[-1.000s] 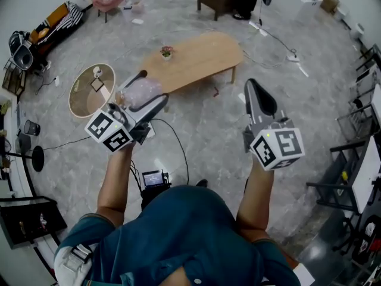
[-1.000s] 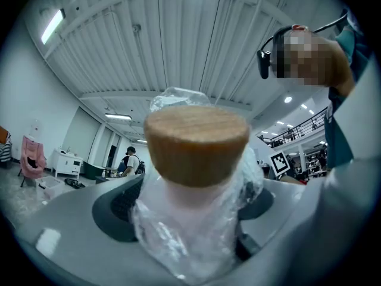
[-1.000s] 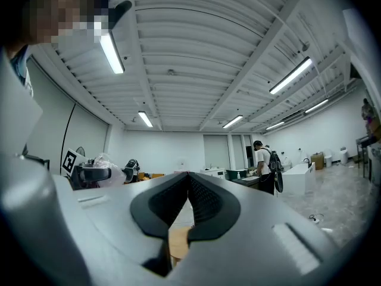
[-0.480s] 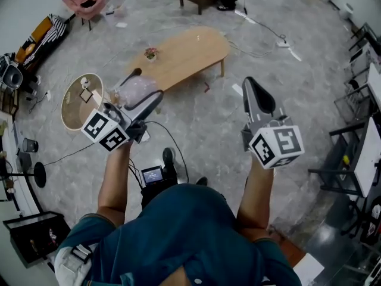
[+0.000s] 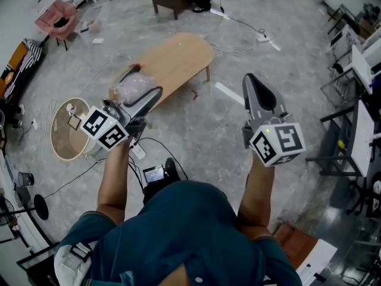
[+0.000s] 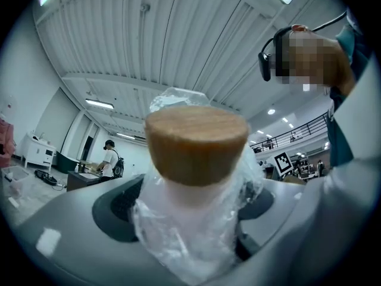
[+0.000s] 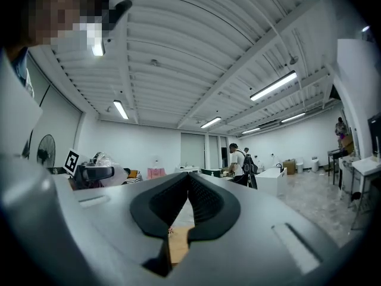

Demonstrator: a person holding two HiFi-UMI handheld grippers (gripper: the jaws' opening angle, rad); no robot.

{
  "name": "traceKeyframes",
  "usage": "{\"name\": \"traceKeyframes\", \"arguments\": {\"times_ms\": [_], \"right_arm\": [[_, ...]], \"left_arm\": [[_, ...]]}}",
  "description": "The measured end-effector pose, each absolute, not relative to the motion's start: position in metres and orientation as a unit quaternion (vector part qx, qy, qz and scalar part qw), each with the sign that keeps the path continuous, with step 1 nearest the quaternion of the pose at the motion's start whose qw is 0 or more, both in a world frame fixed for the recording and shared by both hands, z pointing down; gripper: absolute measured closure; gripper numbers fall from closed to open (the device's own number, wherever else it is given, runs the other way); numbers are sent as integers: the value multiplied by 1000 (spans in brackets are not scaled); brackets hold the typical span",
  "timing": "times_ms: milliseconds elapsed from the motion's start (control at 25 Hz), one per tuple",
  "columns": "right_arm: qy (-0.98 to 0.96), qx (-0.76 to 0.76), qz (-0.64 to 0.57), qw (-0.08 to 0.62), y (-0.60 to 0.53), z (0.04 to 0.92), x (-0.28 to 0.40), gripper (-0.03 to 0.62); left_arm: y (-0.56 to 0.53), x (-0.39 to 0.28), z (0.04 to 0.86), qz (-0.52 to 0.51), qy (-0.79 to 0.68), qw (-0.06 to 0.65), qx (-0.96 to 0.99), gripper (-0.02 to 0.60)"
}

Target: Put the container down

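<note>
**Holding wrapped container by wooden table**

Clamping the cork-lidded container in the left gripper, aloft at the table's near end. Hovering the right gripper right of the table, with jaws pressed together, gripping nothing.
</note>
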State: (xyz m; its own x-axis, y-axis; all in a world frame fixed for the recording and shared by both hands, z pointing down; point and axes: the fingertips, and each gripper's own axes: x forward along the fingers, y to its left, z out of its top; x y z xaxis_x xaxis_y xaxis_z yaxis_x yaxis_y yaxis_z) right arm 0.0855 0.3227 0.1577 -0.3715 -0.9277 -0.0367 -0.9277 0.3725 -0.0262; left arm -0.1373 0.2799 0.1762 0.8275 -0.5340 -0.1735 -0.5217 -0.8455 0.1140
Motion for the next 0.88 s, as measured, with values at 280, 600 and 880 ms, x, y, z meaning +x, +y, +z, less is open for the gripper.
{"name": "traceKeyframes", "arguments": {"times_ms": [280, 600, 880], "right_arm": [[813, -583, 1, 15, 269, 149, 38, 585], [803, -595, 7, 10, 238, 151, 6, 585], [804, -595, 12, 1, 214, 147, -15, 585]], "left_arm": [[210, -181, 167, -103, -250, 32, 962, 170], [172, -212, 170, -105, -235, 27, 966, 170], [150, -234, 171, -116, -236, 31, 964, 170]]}}
